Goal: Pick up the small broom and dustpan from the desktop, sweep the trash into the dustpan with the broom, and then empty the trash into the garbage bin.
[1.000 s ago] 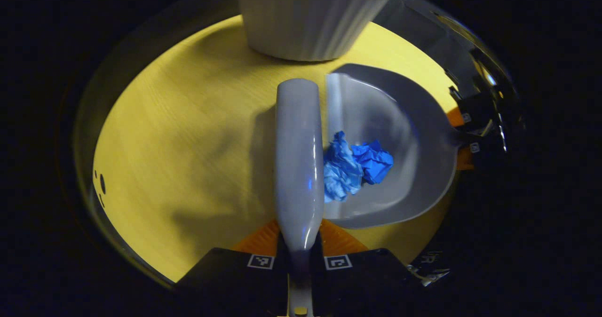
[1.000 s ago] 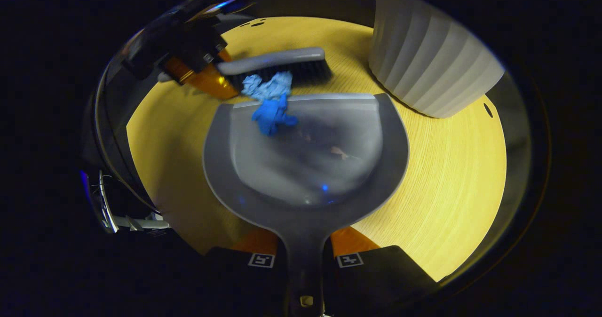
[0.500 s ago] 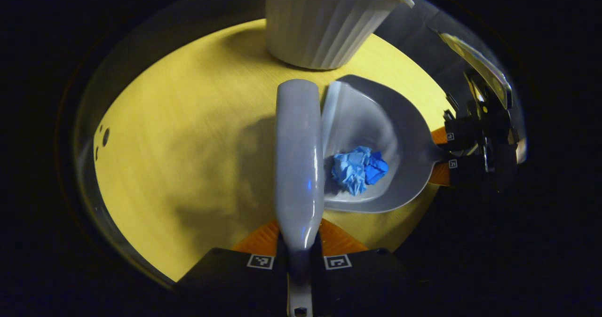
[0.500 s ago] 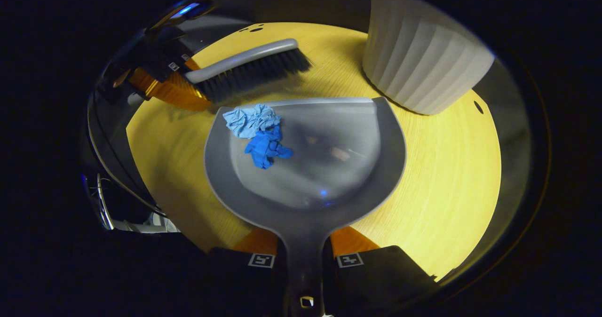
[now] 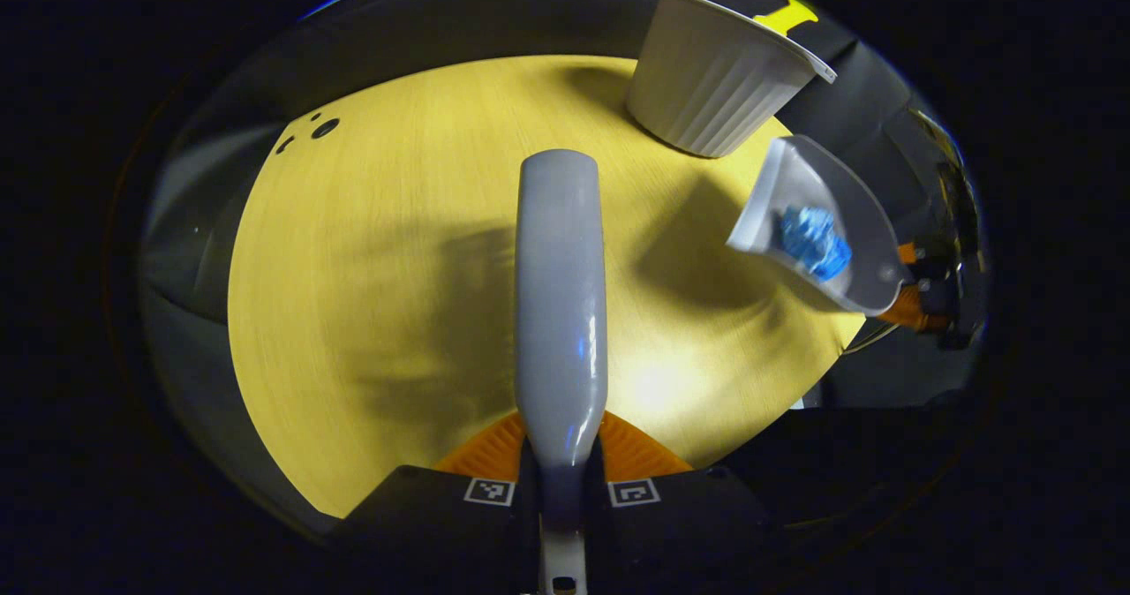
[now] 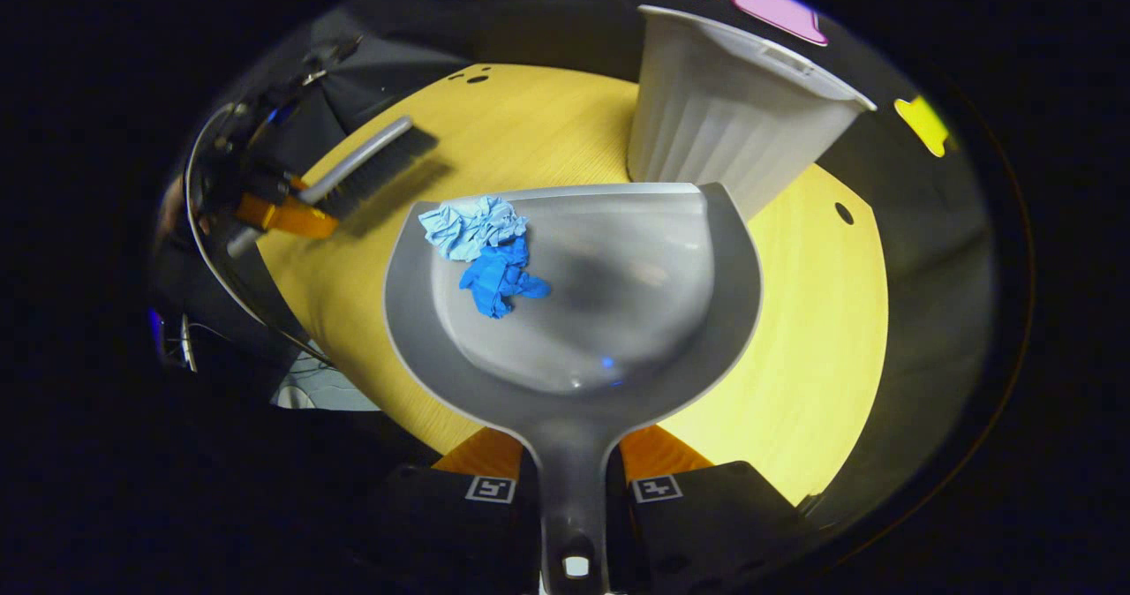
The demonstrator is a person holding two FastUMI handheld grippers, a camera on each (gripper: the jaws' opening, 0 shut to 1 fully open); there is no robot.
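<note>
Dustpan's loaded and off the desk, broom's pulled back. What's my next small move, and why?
Probably carry the dustpan forward and a little up toward the white bin, staying level. The crumpled blue paper sits loose near the pan's open front lip, and the bin's rim stands above that lip, so tipping now would likely spill it onto the desk. The right gripper holds the handle.

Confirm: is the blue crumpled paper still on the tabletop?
No. In the right gripper view the blue crumpled paper lies inside the dustpan, near its front-left edge, off the tabletop.
</note>
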